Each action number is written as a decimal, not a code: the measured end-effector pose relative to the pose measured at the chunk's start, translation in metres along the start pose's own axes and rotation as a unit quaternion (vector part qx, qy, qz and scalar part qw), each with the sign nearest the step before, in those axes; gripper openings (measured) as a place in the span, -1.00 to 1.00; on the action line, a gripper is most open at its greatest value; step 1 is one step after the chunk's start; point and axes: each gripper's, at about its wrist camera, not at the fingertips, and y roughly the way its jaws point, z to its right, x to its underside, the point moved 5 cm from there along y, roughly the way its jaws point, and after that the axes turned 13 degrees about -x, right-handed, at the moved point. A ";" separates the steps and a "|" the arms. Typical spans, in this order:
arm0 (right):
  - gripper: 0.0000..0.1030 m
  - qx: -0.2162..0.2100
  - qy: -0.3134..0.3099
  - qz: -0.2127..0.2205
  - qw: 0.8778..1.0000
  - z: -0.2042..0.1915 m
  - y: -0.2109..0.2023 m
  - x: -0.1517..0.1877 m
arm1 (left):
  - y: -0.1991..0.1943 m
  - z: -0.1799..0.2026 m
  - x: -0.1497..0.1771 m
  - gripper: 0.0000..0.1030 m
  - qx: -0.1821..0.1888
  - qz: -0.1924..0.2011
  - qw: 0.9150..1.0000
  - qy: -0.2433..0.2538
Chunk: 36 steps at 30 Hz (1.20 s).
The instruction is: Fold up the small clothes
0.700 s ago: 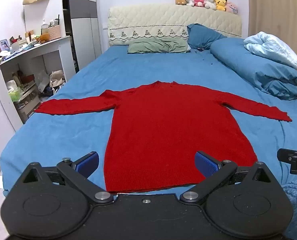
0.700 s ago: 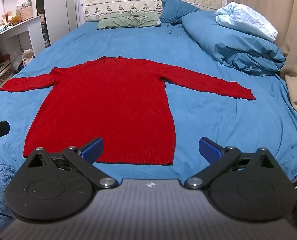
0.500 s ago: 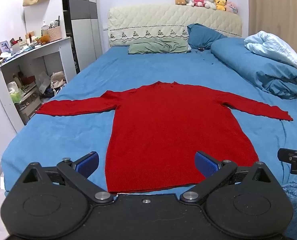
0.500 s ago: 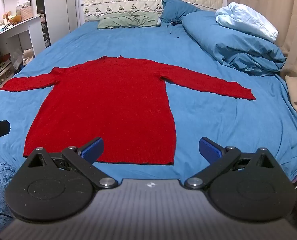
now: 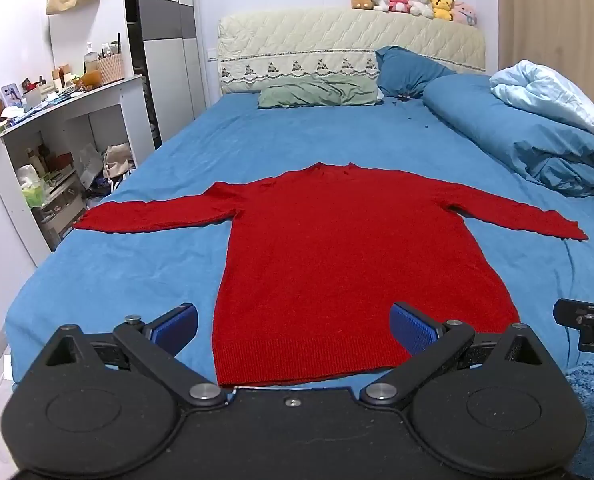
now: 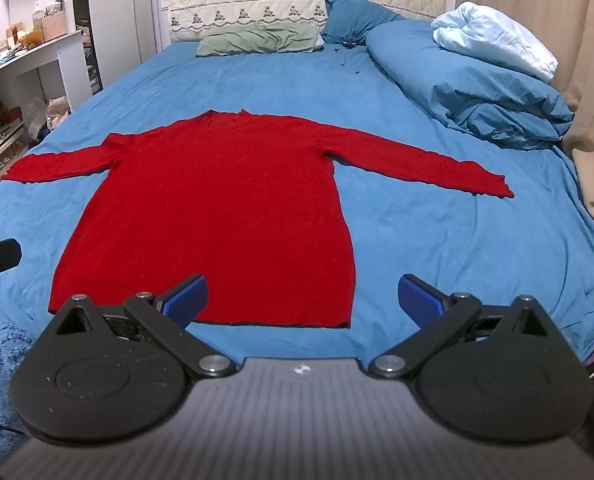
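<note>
Looking at the sweater [image 5: 349,248], I see it flat on the bed [image 5: 109,276], front down or up I cannot tell, both sleeves spread wide and its hem nearest me. My left gripper [image 5: 293,324] hovers above the hem with jaws apart, holding nothing; my right gripper [image 6: 303,292] hangs near the hem's right corner, jaws apart too. I judge folding has not begun. I want each sleeve pinched at the cuff and laid straight across the body, lifting low so the knit does not drag or bunch.
</note>
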 end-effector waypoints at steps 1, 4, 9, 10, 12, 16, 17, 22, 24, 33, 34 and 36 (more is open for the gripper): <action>1.00 0.000 0.000 0.000 1.000 0.000 0.000 0.000 | 0.000 0.000 0.000 1.00 0.000 0.001 1.000 0.001; 1.00 0.000 0.001 0.000 1.000 0.000 0.000 0.000 | -0.001 0.000 -0.001 1.00 0.000 0.002 1.000 0.001; 1.00 -0.001 0.001 0.000 1.000 0.000 0.000 0.000 | -0.002 0.001 0.000 1.00 -0.001 0.003 1.000 0.001; 1.00 0.000 0.001 0.000 1.000 0.000 0.000 0.000 | -0.002 0.002 0.001 1.00 -0.001 0.003 1.000 0.000; 1.00 -0.001 0.001 -0.001 1.000 0.000 0.001 0.001 | -0.002 0.002 0.001 1.00 -0.001 0.003 1.000 0.001; 1.00 -0.001 0.001 -0.001 1.000 0.000 0.001 0.001 | -0.002 0.001 0.001 1.00 -0.001 0.003 1.000 0.000; 1.00 -0.001 0.001 -0.001 1.000 0.000 0.001 0.002 | -0.002 0.001 0.001 1.00 -0.001 0.004 1.000 -0.001; 1.00 -0.001 0.002 -0.001 1.000 0.000 0.001 0.002 | -0.004 0.001 0.002 1.00 -0.003 0.009 1.000 -0.001; 1.00 -0.002 0.001 -0.001 1.000 0.001 0.000 0.002 | -0.004 0.002 0.004 1.00 -0.004 0.008 1.000 0.000; 1.00 -0.002 0.002 -0.001 1.000 0.001 0.000 0.002 | -0.004 0.003 0.002 1.00 -0.003 0.002 1.000 -0.001; 1.00 -0.002 0.002 -0.001 1.000 0.001 0.000 0.002 | -0.004 0.003 0.002 1.00 -0.002 0.002 1.000 -0.001; 1.00 -0.002 0.002 -0.001 1.000 0.001 0.000 0.002 | -0.003 0.002 0.001 1.00 -0.002 0.001 1.000 -0.001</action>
